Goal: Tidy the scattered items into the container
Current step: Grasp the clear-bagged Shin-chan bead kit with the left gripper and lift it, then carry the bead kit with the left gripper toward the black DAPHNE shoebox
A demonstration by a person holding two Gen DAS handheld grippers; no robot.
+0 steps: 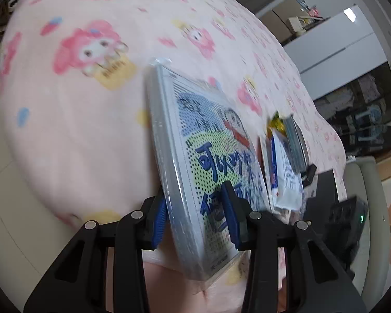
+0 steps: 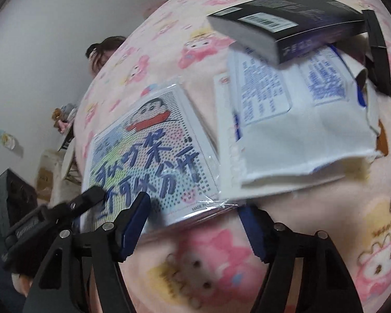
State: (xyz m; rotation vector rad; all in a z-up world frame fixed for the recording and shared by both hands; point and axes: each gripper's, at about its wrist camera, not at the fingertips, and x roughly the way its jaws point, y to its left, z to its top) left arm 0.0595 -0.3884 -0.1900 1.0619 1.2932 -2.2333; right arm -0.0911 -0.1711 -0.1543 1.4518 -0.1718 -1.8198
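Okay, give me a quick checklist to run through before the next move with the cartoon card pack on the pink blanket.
1. Left hand-held gripper straddles the cartoon card pack: ok, the pack sits between its blue pads.
2. Pads pressing firmly on the pack: cannot tell; a gap shows at the near pad.
3. Right hand-held gripper free: ok, jaws wide, nothing held, the pack's edge just ahead of it.
4. Pack clear of neighbours: ok in the right wrist view, it lies beside the white printed pouch, not under it.
5. Black box stable: not ok, it rests tilted on the pouch.
6. Container in sight: not ok, neither view shows it.
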